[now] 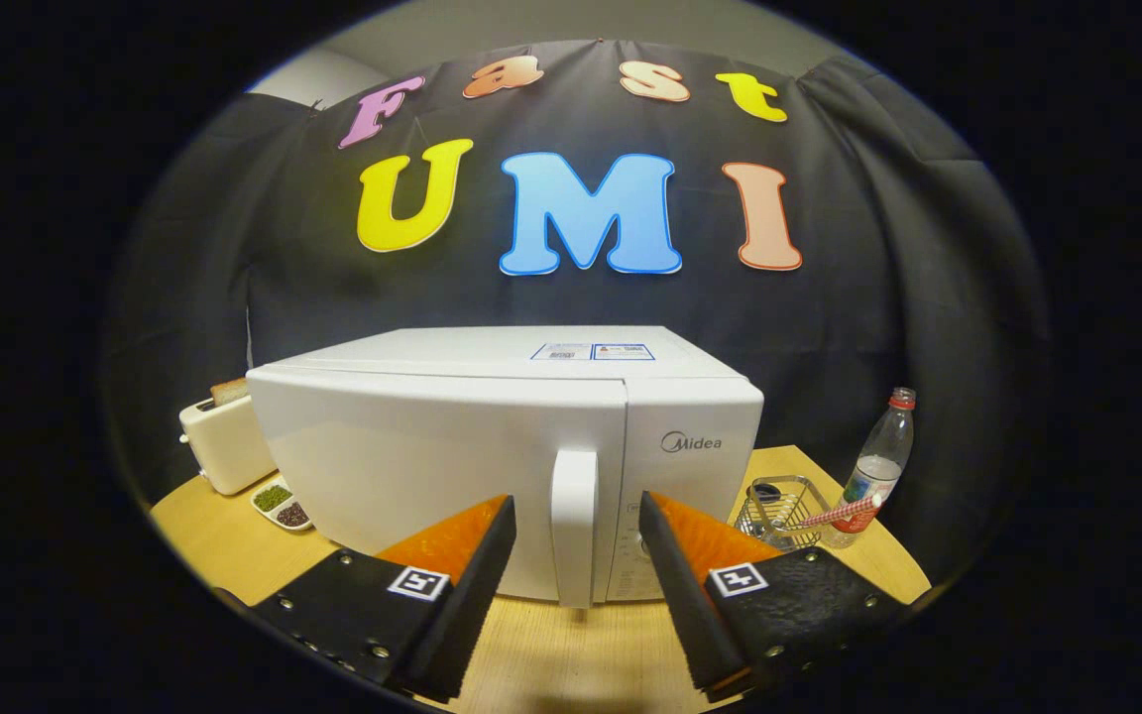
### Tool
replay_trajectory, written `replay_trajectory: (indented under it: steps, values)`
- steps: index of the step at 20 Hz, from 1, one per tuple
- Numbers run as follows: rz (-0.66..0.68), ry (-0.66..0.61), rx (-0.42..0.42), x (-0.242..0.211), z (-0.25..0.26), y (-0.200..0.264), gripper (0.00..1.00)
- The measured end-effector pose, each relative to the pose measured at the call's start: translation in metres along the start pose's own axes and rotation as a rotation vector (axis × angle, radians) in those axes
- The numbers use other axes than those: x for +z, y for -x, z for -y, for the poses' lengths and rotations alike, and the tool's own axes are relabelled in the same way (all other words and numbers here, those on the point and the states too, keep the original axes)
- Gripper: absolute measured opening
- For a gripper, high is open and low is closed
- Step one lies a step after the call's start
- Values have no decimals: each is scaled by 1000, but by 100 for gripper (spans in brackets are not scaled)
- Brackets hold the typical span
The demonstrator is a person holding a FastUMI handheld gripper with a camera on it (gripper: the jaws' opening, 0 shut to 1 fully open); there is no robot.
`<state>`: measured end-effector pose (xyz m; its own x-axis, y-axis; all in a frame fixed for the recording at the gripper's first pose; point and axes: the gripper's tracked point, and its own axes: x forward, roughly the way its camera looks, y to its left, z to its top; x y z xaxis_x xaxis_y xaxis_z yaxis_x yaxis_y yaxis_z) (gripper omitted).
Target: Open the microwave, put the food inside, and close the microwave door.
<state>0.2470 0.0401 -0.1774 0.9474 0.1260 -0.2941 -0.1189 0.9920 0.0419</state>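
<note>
Gripper view: fingers spread wide, straddling the upright handle of the shut microwave facing them.

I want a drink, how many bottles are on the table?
1. The bottle stands on the table beside the wire basket, off to the side of the microwave. The microwave could hide others. The gripper is open around the door handle.

Wooden table bears microwave, toaster, wire basket, bottle, perhaps a condiment dish.
</note>
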Motion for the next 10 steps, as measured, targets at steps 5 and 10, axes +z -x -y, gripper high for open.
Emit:
replay_trajectory:
  steps: [5, 10]
  values:
    - [-30, -5, -16, -7, -3, -13, 41]
    - [-67, 6, -20, -9, -3, -17, 15]
